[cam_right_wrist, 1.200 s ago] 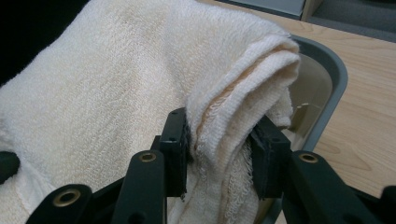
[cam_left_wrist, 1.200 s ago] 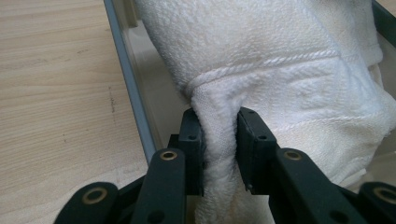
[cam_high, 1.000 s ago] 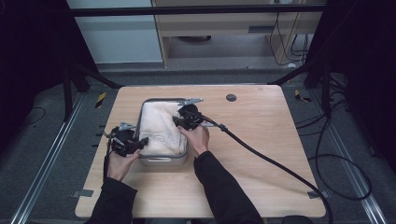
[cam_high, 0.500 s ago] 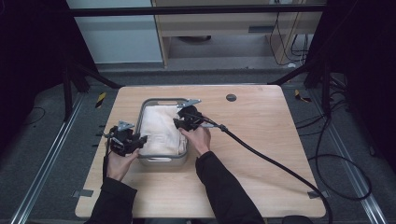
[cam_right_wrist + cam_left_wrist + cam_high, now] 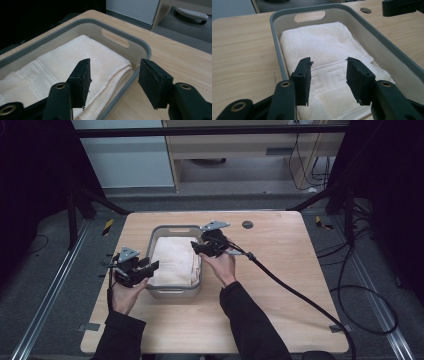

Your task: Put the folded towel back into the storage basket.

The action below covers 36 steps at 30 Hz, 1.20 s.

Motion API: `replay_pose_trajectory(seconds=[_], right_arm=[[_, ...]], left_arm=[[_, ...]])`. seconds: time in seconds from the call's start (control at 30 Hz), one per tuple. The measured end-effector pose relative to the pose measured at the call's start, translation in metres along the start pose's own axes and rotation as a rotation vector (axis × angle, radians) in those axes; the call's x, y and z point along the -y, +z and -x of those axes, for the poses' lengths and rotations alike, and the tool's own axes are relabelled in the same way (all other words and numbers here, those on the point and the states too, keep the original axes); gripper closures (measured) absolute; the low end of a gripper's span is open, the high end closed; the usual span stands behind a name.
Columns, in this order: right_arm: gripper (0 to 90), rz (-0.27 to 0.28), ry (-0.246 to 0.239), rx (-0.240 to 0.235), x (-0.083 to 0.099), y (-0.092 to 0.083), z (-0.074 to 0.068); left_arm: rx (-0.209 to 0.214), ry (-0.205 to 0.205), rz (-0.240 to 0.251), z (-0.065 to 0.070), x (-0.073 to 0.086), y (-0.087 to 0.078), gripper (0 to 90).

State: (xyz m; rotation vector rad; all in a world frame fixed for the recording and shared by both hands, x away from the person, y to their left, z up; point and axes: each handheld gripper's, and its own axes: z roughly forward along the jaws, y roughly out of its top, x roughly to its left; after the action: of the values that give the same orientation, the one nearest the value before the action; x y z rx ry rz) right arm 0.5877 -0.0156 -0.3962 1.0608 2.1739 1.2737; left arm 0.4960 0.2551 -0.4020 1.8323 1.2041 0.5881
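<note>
High view showed a wooden table [image 5: 280, 285] with a grey plastic basket [image 5: 175, 291] standing a little left of its middle, its long sides running from the near edge toward the far edge. A folded cream towel [image 5: 175, 260] lay flat inside the basket and covered most of its floor. The left gripper [image 5: 150, 266] was held at the basket's near left corner, its tips over the left wall, and the person's left hand [image 5: 125, 292] gripped it from the near side. The right gripper [image 5: 196, 246] hung over the right wall, about halfway along it, with the right hand [image 5: 222, 266] behind it and a thick black cable [image 5: 300, 295] trailing away toward the table's near right corner. Left gripper view looked along the basket toward the handle slot [image 5: 309, 16] in its far wall; the jaws had just been opening and stood partly apart above the near end of the towel, with the woven band of the towel showing in the gap and no pad pressing on the cloth. Right gripper view showed that gripper's jaws, which had also just been opening, standing partly apart astride the basket's right rim [image 5: 130, 75]: one jaw was over the towel's folded edge inside the basket, the other over bare table outside it, and neither pressed on anything. A small round hole [image 5: 247, 224] sat in the table near the far edge, well apart from the basket.
</note>
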Motion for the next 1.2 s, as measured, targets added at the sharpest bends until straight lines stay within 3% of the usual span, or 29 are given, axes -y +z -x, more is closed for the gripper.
replay_pose_trajectory(seconds=[0.3,0.6,0.9,1.2], right_arm=[[25.2,0.045,0.003,0.007,0.005,-0.05,0.02],[16.6,0.077,0.032,0.019,0.027,-0.095,0.044],[11.6,0.095,0.085,0.046,0.071,-0.135,0.072],[11.1,0.09,0.147,0.092,0.12,-0.169,0.099]], left_arm=[[-0.015,0.018,0.053,0.006,0.003,-0.006,41.6],[-0.01,0.033,0.09,0.008,0.007,-0.016,34.2],[-0.008,0.047,0.13,0.006,0.017,-0.027,28.3],[-0.043,0.061,0.164,0.004,0.031,-0.039,26.1]])
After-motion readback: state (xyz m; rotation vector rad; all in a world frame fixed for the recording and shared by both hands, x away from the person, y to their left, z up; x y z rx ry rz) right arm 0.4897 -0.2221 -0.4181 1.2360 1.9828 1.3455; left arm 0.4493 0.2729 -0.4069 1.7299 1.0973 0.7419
